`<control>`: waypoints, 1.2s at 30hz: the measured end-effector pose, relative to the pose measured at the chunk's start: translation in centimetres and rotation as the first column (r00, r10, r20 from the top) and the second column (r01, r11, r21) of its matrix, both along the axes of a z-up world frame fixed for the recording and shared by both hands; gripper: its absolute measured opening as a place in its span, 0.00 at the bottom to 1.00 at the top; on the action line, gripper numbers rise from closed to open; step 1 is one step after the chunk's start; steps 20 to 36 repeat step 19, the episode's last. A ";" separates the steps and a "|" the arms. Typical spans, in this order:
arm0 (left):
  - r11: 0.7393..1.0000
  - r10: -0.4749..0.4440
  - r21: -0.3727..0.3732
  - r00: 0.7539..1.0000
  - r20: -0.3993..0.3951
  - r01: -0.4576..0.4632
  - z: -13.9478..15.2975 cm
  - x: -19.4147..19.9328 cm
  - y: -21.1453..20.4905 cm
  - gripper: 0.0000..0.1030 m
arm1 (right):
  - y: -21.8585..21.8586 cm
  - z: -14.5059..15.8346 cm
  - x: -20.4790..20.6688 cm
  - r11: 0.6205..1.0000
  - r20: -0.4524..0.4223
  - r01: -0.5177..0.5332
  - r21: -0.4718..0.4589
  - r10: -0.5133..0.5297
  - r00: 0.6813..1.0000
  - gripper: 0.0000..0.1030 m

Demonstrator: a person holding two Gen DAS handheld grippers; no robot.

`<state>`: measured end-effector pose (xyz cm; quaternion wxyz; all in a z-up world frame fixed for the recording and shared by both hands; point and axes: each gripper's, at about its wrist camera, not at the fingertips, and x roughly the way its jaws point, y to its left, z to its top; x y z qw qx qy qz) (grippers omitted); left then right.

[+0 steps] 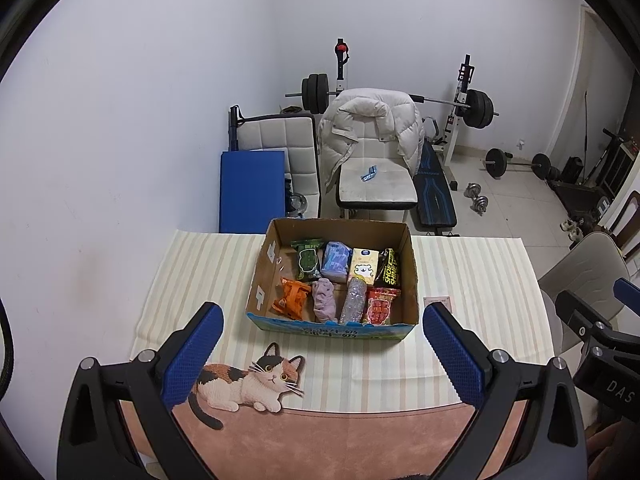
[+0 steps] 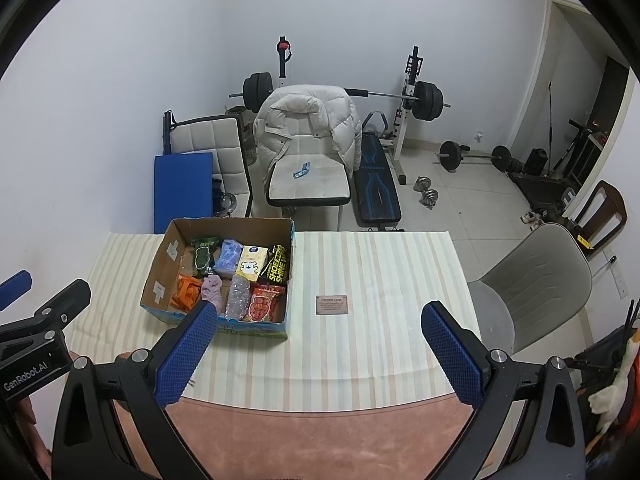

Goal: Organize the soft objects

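Observation:
An open cardboard box [image 1: 264,272] [image 2: 160,276] stands on the striped cloth and holds several soft packs: a green pack [image 1: 307,259], a blue pack [image 1: 336,261], a yellow carton [image 1: 363,266], a black shoe-shine pack [image 1: 390,267], an orange pack [image 1: 291,298], a lilac cloth [image 1: 323,300] [image 2: 212,289], a glittery tube [image 1: 353,300] and a red pack [image 1: 380,305]. My left gripper [image 1: 324,354] is open and empty, above the table in front of the box. My right gripper [image 2: 320,354] is open and empty, to the right of the box.
A striped cloth [image 2: 380,272] covers the table; a pink mat with a cat picture [image 1: 248,384] lies at the near edge. A small brown label [image 2: 333,304] sits on the cloth. A grey chair [image 2: 532,280] stands at the right. A chair with a white jacket [image 1: 372,136] and gym weights stand behind.

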<state>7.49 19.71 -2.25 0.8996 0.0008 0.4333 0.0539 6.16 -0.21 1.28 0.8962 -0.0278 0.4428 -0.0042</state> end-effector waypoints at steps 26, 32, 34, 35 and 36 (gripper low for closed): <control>1.000 0.005 0.003 1.000 0.010 -0.005 0.8 -0.1 -0.3 1.00 | 0.0 0.3 -0.1 1.000 0.006 0.015 0.002 -0.015 1.000 1.00; 1.000 0.005 0.003 1.000 0.010 -0.005 0.8 -0.1 -0.3 1.00 | 0.0 0.3 -0.1 1.000 0.006 0.015 0.002 -0.015 1.000 1.00; 1.000 0.005 0.003 1.000 0.010 -0.005 0.8 -0.1 -0.3 1.00 | 0.0 0.3 -0.1 1.000 0.006 0.015 0.002 -0.015 1.000 1.00; 1.000 0.005 0.003 1.000 0.010 -0.005 0.8 -0.1 -0.3 1.00 | 0.0 0.3 -0.1 1.000 0.006 0.015 0.002 -0.015 1.000 1.00; 1.000 0.005 0.003 1.000 0.010 -0.005 0.8 -0.1 -0.3 1.00 | 0.0 0.3 -0.1 1.000 0.006 0.015 0.002 -0.015 1.000 1.00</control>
